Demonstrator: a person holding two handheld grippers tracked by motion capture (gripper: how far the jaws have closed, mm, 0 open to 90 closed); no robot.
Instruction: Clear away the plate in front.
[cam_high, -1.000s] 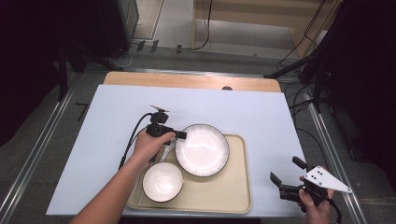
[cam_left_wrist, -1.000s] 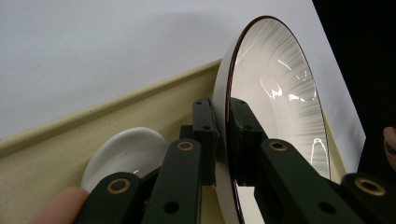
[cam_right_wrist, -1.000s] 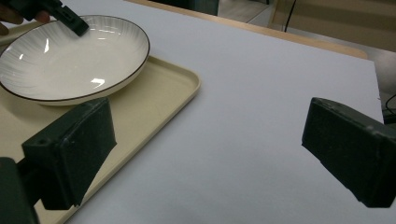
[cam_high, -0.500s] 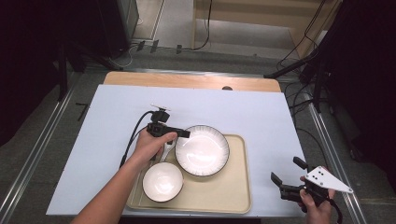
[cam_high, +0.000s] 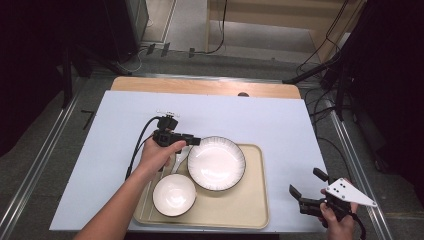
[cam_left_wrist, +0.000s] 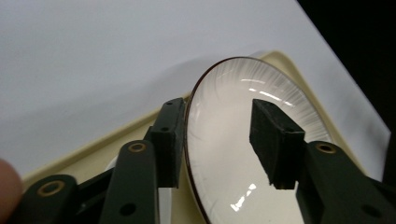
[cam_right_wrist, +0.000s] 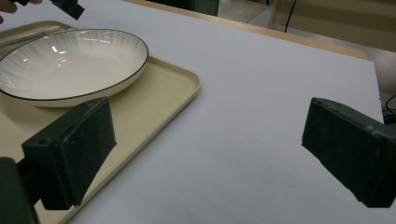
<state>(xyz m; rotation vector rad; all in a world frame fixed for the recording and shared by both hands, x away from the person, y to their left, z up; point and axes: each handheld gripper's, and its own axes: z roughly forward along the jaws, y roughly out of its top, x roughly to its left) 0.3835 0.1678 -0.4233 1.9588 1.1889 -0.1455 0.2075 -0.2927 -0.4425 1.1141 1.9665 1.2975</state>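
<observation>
**A:** Your left gripper (cam_high: 192, 142) straddles the rim of the plate (cam_high: 216, 163) at its left edge, toward the far left corner of the tray (cam_high: 255, 200). In the left gripper view one jaw sits outside the rim and the other over the plate's inner face with a clear gap, so the jaws are parted and not yet pinching. They have just been closing, with the rim between them.

**B:** What could go wrong?

**A:** You have only a thin, glossy rim to bite on. If you lift before the pads press firmly, I judge the plate could slip out and drop onto the tray, or tip against the bowl (cam_high: 174, 194) just beside it at the near left corner. There's also what looks like a spoon (cam_high: 180, 156) under your hand, which could get nudged.

**B:** And the right?

**A:** Your right gripper (cam_high: 306, 192) hangs wide open, empty, off the table's near right corner.

**B:** The count?

**A:** One plate, one bowl, one spoon, one tray, two grippers.
</observation>
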